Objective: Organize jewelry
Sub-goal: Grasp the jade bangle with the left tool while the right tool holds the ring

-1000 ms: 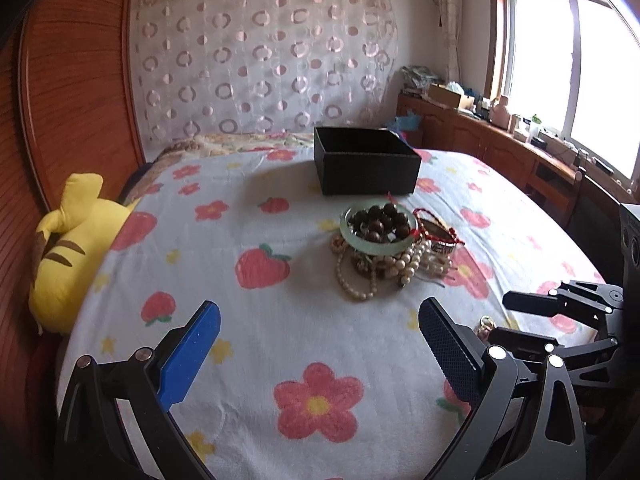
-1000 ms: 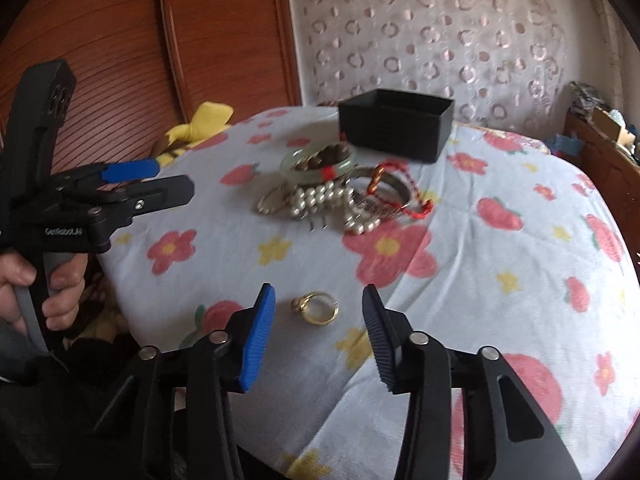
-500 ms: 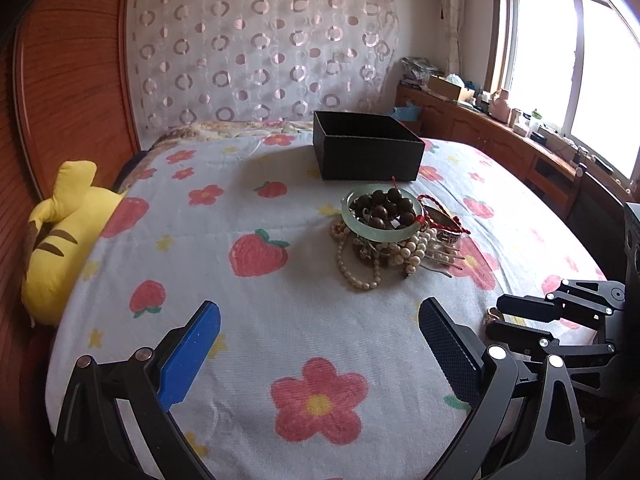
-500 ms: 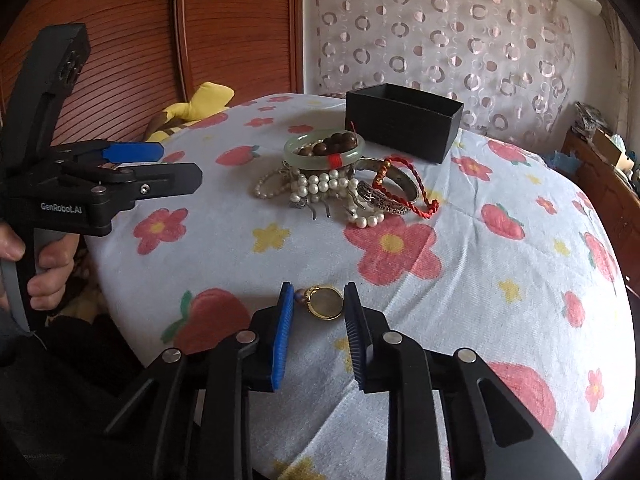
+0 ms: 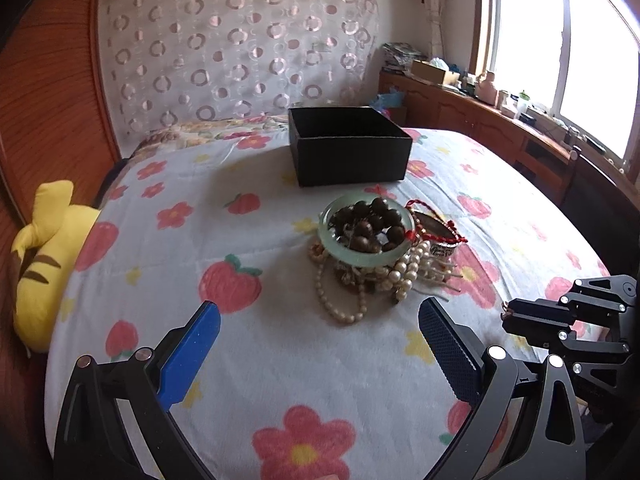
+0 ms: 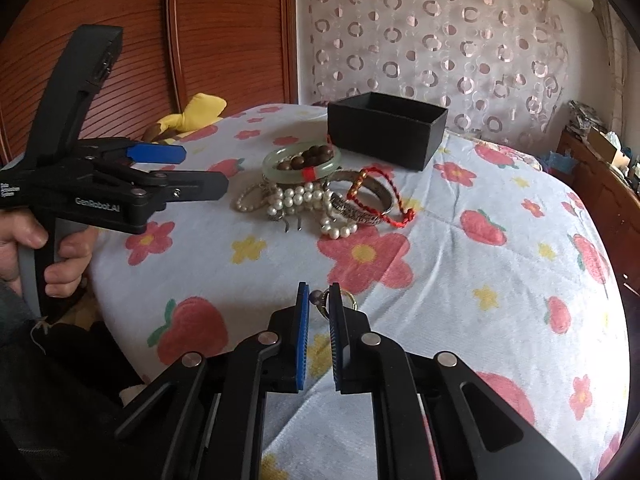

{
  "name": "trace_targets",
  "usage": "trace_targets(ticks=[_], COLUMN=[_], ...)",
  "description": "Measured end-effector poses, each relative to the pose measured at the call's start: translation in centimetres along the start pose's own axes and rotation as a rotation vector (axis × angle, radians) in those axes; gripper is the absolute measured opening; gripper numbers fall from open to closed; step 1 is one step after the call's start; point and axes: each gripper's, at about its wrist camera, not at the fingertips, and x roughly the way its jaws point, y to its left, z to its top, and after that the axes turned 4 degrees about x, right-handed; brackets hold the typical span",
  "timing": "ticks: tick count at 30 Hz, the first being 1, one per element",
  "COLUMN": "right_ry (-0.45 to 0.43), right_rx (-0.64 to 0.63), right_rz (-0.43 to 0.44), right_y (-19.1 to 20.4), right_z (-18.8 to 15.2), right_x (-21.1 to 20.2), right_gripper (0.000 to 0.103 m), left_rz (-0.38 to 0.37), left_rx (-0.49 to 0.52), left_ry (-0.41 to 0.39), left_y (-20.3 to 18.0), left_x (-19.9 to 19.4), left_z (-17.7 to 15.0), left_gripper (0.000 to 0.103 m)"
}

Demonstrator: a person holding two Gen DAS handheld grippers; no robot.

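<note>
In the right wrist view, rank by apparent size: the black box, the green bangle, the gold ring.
1. black box
2. green bangle
3. gold ring, partly hidden between the right gripper's pads; it looks smallest despite lying nearest the camera.

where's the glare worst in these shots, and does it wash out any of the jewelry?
Left wrist view: the window is blown out white and bleaches the bedspread beside the box; the jewelry pile stays readable. Right wrist view: even light, no glare, edges curved by the fisheye.
</note>
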Motion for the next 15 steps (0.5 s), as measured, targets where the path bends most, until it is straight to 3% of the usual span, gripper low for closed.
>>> trace_targets(ticks=[13, 15], right_ry=[-0.034, -0.037], right_rx=[0.011, 0.012], right_rz=[-0.044, -0.046], right_y=[-1.6, -1.7], right_z=[1.0, 1.1], right_x=[-1.1, -1.1], right_gripper=[0.011, 0.011], left_rz=[-0.132, -0.126], left_rx=[0.062, 0.073], left_ry=[0.080, 0.087], left_y=[-1.1, -1.2], left_x=[4.6, 5.2], left_z=[3.8, 4.2], left_gripper=[0.096, 0.096])
